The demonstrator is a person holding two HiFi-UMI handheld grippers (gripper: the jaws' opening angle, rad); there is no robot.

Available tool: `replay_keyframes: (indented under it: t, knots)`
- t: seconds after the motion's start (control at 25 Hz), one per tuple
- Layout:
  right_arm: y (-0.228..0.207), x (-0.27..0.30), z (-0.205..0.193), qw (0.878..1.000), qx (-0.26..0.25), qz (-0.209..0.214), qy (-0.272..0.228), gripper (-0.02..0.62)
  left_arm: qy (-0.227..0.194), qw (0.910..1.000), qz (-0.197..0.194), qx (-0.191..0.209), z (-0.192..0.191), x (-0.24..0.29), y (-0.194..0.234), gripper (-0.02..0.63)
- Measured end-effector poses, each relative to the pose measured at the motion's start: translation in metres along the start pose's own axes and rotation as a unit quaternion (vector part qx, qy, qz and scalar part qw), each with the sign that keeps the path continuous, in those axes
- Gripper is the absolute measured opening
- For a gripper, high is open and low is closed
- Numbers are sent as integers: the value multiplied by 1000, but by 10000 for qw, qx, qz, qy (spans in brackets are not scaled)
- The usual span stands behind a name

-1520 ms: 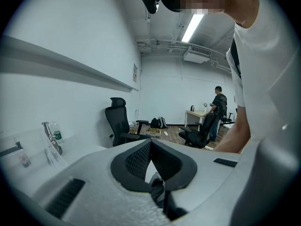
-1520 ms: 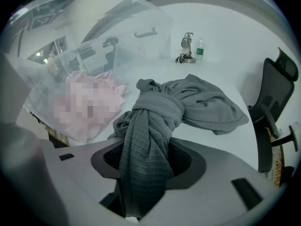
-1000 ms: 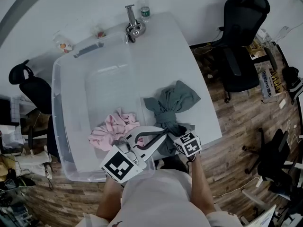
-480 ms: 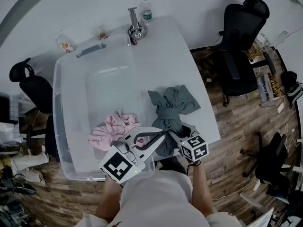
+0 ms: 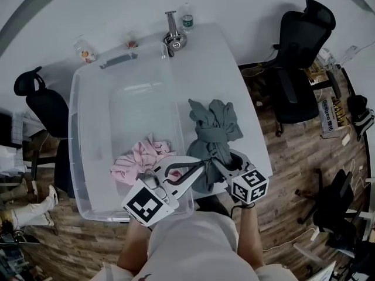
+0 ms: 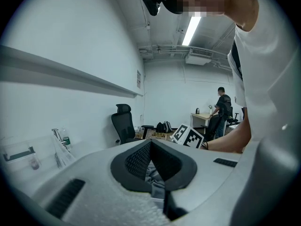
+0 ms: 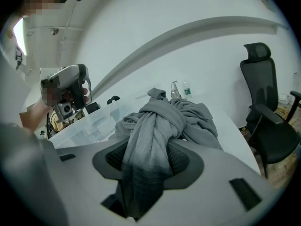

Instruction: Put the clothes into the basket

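The right hand-held gripper [image 7: 146, 161] is clamped on a twisted bunch of the grey garment [image 7: 162, 114]. The left hand-held gripper [image 6: 151, 149] has its jaws closed on a small fold of the same cloth. The bundle is over the worktop [image 5: 234, 81], just beside the wall of the clear basket [image 5: 74, 127] and not inside it. A pink garment [image 5: 140, 157] already lies in the basket, so one piece looks done. The grey one has yet to go over the rim and be let go.
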State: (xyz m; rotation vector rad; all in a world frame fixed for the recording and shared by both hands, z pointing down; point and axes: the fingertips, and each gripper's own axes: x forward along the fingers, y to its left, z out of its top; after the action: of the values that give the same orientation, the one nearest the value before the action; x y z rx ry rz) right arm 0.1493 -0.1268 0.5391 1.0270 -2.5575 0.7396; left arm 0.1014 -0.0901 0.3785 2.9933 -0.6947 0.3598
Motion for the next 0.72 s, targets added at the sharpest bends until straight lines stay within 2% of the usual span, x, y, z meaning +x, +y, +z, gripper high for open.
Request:
replay_keyframes:
  t: [0.32, 0.72]
  knots:
    - [17, -18, 42, 9985, -212, 105, -500, 187, -103, 9997, 155, 141, 9, -13, 4, 5]
    - [54, -28, 93, 9925, -849, 283, -829, 187, -340, 9981, 412, 309, 26, -38, 14, 5]
